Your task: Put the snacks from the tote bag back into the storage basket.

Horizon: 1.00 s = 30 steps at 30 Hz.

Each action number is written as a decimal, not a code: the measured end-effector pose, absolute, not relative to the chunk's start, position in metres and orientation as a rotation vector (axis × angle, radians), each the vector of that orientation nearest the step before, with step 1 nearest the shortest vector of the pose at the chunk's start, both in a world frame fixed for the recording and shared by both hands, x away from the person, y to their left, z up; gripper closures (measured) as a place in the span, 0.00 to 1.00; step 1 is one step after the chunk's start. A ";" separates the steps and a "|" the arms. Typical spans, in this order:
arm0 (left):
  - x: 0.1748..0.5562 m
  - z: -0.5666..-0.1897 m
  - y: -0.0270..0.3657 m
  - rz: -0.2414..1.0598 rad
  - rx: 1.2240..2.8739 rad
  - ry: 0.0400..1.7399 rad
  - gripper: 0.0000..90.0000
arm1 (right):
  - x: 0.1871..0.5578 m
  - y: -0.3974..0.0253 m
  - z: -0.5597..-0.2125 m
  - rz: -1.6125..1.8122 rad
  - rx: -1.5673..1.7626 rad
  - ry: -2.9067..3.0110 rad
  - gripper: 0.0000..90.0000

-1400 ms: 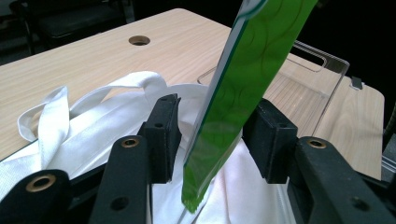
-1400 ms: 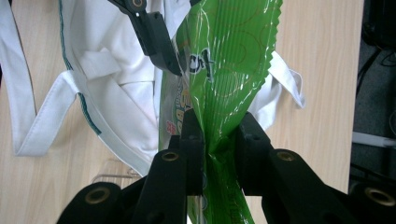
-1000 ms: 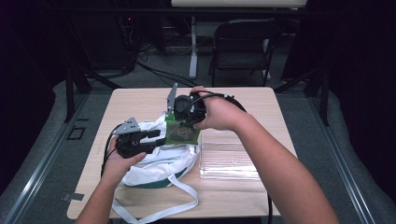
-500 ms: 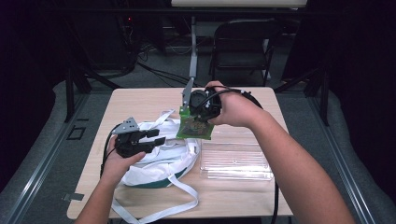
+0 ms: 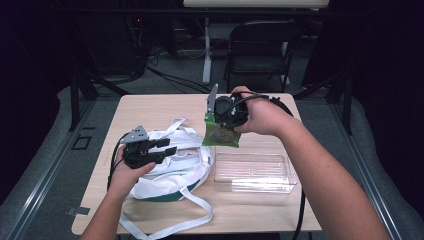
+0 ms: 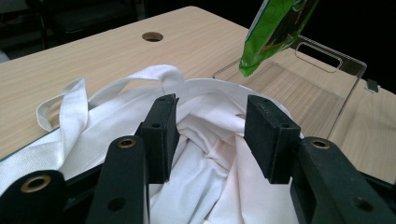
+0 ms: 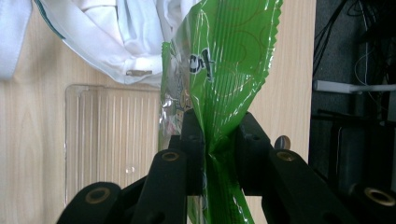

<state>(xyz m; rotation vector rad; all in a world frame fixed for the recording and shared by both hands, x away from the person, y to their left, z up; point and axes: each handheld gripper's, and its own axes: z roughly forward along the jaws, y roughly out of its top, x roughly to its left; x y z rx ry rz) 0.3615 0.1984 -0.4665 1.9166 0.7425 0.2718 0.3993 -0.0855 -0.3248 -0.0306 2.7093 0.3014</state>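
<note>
My right gripper (image 5: 223,116) hangs above the table's middle, shut on a green snack packet (image 5: 220,135) that dangles over the far left corner of a clear plastic tray (image 5: 252,172). In the right gripper view the jaws pinch the crinkled green packet (image 7: 224,70) near its lower part, my right gripper (image 7: 219,135) pointing down at the tray (image 7: 112,130). My left gripper (image 5: 167,148) rests open on a white tote bag (image 5: 172,167). In the left gripper view its fingers (image 6: 161,130) stand apart over the bag's folds (image 6: 205,154), with the packet (image 6: 275,32) hanging beyond.
The bag's long white straps (image 5: 165,225) trail toward the table's (image 5: 150,107) front edge. A cable hole (image 6: 152,36) sits in the tabletop. A folding chair (image 5: 260,45) stands behind the table, with cables on the floor.
My right gripper has lifted the green packet away from the bag's mouth and carried it right, over the tray's corner. The left gripper has stayed on the bag.
</note>
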 end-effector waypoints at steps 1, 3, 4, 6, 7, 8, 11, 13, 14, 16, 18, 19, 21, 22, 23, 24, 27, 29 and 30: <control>0.362 -0.467 0.199 0.273 1.920 0.741 0.60 | 0.399 -0.085 -0.325 0.301 -0.031 2.709 0.84; 0.362 -0.467 0.199 0.270 1.918 0.747 0.60 | 0.400 -0.088 -0.326 0.291 -0.024 2.714 0.84; 0.362 -0.467 0.199 0.269 1.916 0.746 0.60 | 0.401 -0.089 -0.327 0.283 -0.021 2.711 0.84; 0.362 -0.467 0.199 0.270 1.915 0.747 0.60 | 0.401 -0.090 -0.327 0.276 -0.022 2.711 0.84; 0.362 -0.467 0.199 0.270 1.916 0.747 0.60 | 0.401 -0.091 -0.328 0.268 -0.018 2.711 0.84; 0.362 -0.467 0.200 0.273 1.916 0.747 0.60 | 0.402 -0.092 -0.328 0.254 -0.019 2.709 0.84; 0.363 -0.468 0.200 0.275 1.918 0.748 0.60 | 0.403 -0.094 -0.330 0.253 -0.015 2.707 0.84; 0.363 -0.468 0.200 0.276 1.919 0.750 0.60 | 0.404 -0.096 -0.332 0.242 -0.008 2.707 0.84; 0.363 -0.468 0.200 0.276 1.919 0.750 0.60 | 0.404 -0.097 -0.333 0.239 -0.003 2.709 0.84; 0.363 -0.468 0.201 0.275 1.921 0.750 0.60 | 0.405 -0.098 -0.335 0.237 0.001 2.711 0.84; 0.363 -0.468 0.201 0.274 1.920 0.757 0.60 | 0.406 -0.100 -0.338 0.220 0.009 2.714 0.84; 0.363 -0.468 0.201 0.273 1.918 0.758 0.60 | 0.406 -0.101 -0.340 0.221 0.009 2.714 0.84; 0.364 -0.469 0.201 0.274 1.921 0.758 0.60 | 0.408 -0.103 -0.342 0.215 0.016 2.715 0.84; 0.364 -0.469 0.201 0.274 1.921 0.758 0.60 | 0.408 -0.104 -0.343 0.217 0.021 2.715 0.84; 0.364 -0.469 0.201 0.273 1.919 0.762 0.60 | 0.408 -0.104 -0.343 0.217 0.021 2.715 0.84; 0.364 -0.469 0.201 0.272 1.918 0.765 0.60 | 0.409 -0.106 -0.345 0.212 0.028 2.716 0.84; 0.364 -0.470 0.201 0.271 1.920 0.767 0.60 | 0.410 -0.109 -0.348 0.196 0.035 2.714 0.84; 0.364 -0.470 0.201 0.272 1.920 0.767 0.60 | 0.410 -0.110 -0.350 0.196 0.039 2.718 0.84; 0.364 -0.470 0.202 0.272 1.920 0.768 0.60 | 0.410 -0.111 -0.352 0.195 0.041 2.720 0.84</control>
